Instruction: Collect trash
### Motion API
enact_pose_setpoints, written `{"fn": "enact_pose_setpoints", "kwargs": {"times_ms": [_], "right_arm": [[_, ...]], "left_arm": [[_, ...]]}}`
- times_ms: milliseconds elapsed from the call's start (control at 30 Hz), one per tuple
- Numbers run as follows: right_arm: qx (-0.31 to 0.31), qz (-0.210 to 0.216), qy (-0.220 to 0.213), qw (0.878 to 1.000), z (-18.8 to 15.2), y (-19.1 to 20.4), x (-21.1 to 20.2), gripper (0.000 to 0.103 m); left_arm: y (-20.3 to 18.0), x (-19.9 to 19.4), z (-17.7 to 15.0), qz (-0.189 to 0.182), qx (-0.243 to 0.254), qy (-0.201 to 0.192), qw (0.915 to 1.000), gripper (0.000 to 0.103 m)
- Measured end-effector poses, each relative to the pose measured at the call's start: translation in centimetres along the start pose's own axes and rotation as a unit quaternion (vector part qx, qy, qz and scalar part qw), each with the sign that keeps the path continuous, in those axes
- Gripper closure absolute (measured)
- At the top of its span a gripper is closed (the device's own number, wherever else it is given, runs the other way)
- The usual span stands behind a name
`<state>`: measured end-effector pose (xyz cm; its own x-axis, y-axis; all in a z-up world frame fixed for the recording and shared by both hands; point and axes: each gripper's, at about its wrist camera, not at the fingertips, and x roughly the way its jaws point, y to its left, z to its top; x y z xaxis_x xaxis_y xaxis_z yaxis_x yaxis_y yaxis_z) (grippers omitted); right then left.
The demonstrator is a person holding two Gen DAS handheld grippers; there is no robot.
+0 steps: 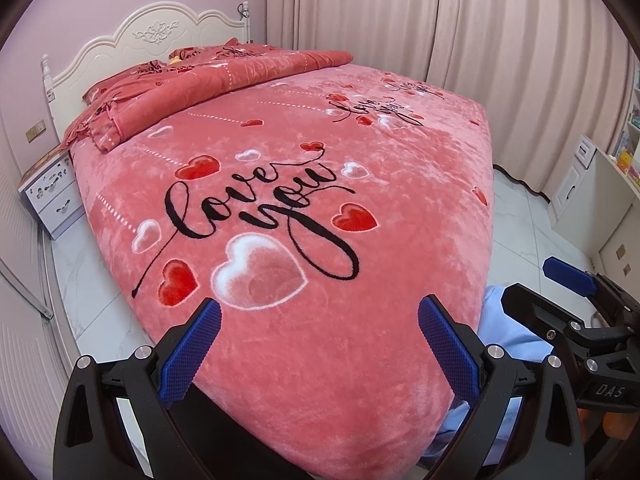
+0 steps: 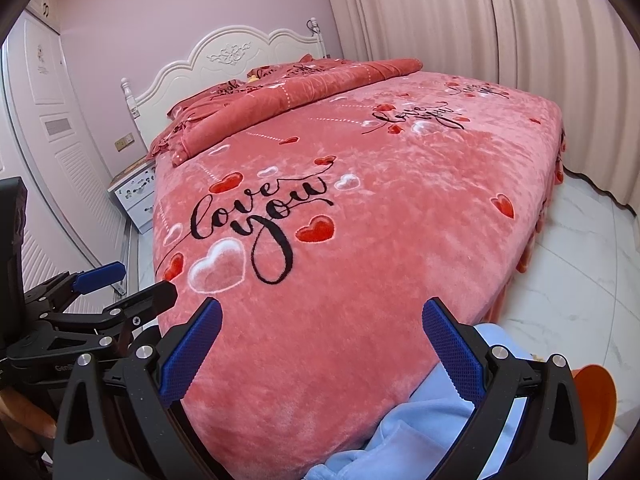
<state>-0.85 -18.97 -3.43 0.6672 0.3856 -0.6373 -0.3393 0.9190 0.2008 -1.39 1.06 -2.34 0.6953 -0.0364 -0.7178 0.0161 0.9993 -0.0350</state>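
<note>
I see no loose trash in either view. A small yellow object [image 1: 175,60] lies by the pillows at the head of the bed; it also shows in the right wrist view [image 2: 252,78]. My left gripper [image 1: 319,312] is open and empty above the foot of the bed. My right gripper [image 2: 322,314] is open and empty beside it. The right gripper [image 1: 560,280] shows at the right of the left wrist view. The left gripper [image 2: 132,280] shows at the left of the right wrist view.
A pink "love you" bedspread [image 1: 360,168] covers the bed, with a folded red quilt [image 1: 208,84] near the white headboard [image 1: 156,36]. A nightstand [image 1: 52,192] stands left. An orange bin [image 2: 596,400] sits on the marble floor at right. Curtains hang behind.
</note>
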Motion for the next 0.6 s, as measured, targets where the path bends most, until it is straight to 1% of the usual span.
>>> {"fn": "enact_pose_setpoints", "kwargs": {"times_ms": [367, 600], "right_arm": [[0.009, -0.003, 0.007, 1.000, 0.1, -0.2, 0.7, 0.005], [0.014, -0.004, 0.015, 1.000, 0.2, -0.4, 1.2, 0.005]], "left_arm": [[-0.3, 0.6, 0.2, -0.004, 0.002, 0.011, 0.9999, 0.006], [-0.3, 1.2, 0.3, 0.001, 0.002, 0.023, 0.9997, 0.006]]}}
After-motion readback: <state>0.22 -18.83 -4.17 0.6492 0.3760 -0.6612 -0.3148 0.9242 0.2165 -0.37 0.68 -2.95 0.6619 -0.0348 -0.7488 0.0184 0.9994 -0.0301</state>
